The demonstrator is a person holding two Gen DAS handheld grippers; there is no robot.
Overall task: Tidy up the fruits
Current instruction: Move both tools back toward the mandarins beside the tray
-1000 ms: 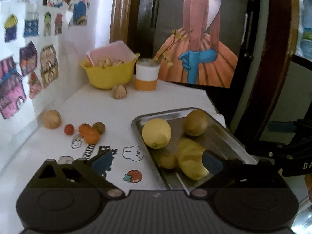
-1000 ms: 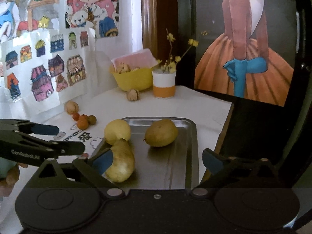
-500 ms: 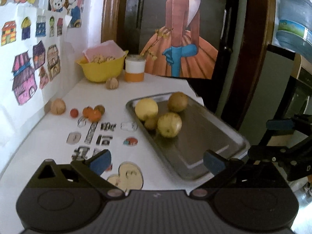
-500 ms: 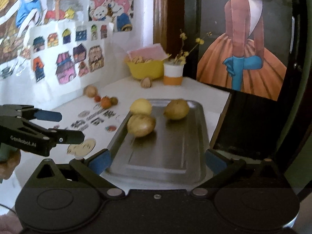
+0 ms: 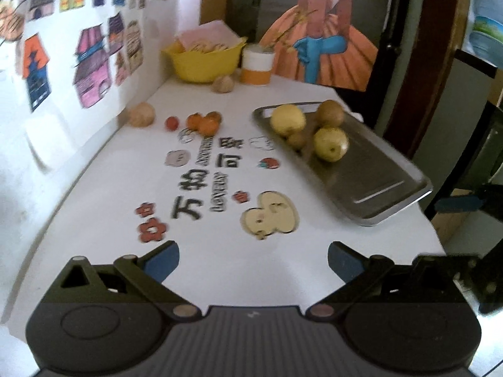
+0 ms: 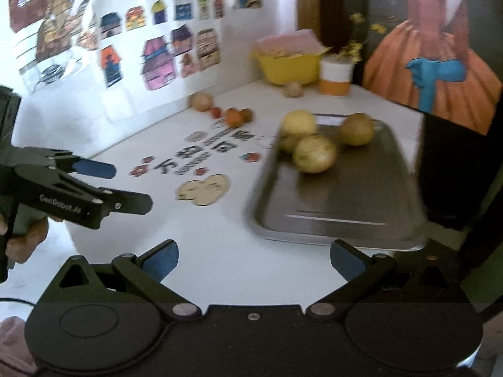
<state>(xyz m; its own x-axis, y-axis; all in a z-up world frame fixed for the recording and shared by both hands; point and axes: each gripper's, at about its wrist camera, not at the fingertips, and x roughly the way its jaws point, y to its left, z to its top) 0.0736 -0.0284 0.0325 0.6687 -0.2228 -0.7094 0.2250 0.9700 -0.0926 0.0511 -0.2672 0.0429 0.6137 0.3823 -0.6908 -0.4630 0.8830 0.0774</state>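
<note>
Both grippers have pulled back from the metal tray, and the pear now sits on it. The left gripper and the right gripper have their jaws spread wide and hold nothing. At the left, small oranges lie on the white table. The yellow bowl holds something pale. The tray holds a lemon, the pear and two brown fruits. The left gripper's side reads "GenRobot.AI".

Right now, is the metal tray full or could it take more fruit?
Partly filled: four fruits cluster at the far end of the metal tray; its near half is bare.
</note>
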